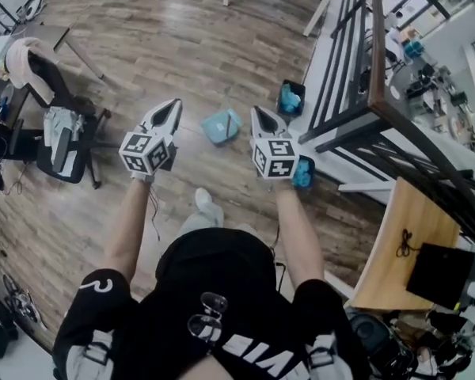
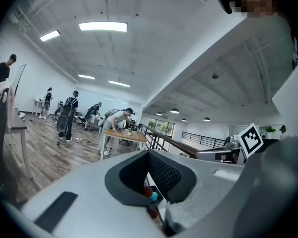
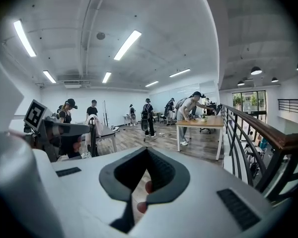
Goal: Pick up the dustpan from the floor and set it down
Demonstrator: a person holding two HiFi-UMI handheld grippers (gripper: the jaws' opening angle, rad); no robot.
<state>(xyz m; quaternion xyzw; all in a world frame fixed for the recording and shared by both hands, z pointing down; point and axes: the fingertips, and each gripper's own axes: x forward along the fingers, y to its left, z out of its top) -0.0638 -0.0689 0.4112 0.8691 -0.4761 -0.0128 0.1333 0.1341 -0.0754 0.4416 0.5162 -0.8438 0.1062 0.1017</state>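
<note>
The light blue dustpan (image 1: 222, 125) lies on the wooden floor, ahead of me and between my two grippers in the head view. My left gripper (image 1: 174, 103) is held out to the left of it, well above the floor, its jaws shut with nothing between them. To the dustpan's right, my right gripper (image 1: 256, 111) is also shut and empty. Both point forward, almost level. In the left gripper view the left gripper (image 2: 149, 153) faces the open room, and in the right gripper view the right gripper (image 3: 147, 150) does too; neither view shows the dustpan clearly.
A black railing (image 1: 364, 70) runs along the right, with a dark bin (image 1: 290, 98) of teal stuff at its foot. A wooden table (image 1: 404, 244) stands at the lower right. A black chair (image 1: 63, 145) with draped clothing stands to the left. Several people (image 3: 148, 115) work far off.
</note>
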